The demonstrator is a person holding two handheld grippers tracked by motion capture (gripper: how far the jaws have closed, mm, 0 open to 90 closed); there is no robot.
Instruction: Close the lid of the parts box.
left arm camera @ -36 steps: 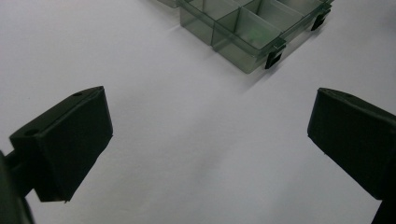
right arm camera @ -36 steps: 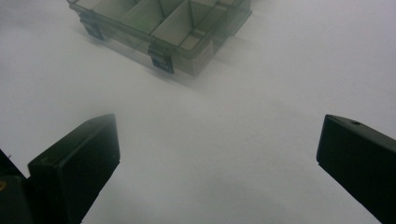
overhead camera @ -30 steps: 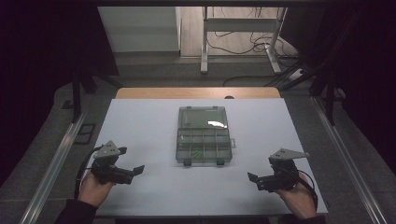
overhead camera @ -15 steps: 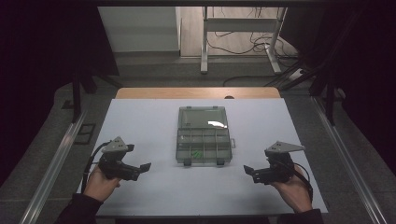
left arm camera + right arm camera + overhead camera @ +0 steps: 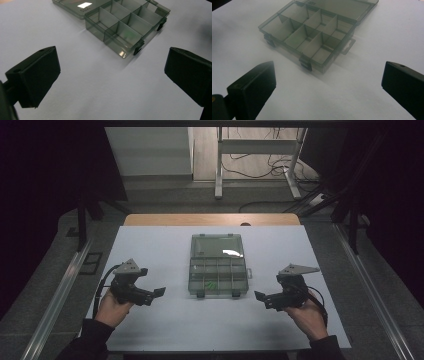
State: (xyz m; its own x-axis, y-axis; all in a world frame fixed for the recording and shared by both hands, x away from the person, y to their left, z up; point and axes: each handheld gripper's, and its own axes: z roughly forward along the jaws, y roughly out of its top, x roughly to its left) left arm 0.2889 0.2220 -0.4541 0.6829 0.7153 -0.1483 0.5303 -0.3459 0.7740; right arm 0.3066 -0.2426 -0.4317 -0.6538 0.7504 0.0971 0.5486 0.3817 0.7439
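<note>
Since both hands have edged inward across the bench (image 5: 165, 320), the left tool (image 5: 156, 293) and right tool (image 5: 260, 297), each released and empty, now flank the open compartment box (image 5: 218, 270), seemingly closing for a grasp.

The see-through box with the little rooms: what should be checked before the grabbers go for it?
1. Lid open: ok. The smoky clear plastic compartment box lies with its lid folded flat behind.
2. Left hand-held gripper open: ok, jaws wide apart, nothing between them.
3. Right hand-held gripper open: ok, also holding nothing.
4. Path to the box: ok, bare white table top lies between each gripper and the box.
5. Contents: a small green item sits in a front compartment; what it is, cannot tell.
6. Black front latches undone: ok.
</note>
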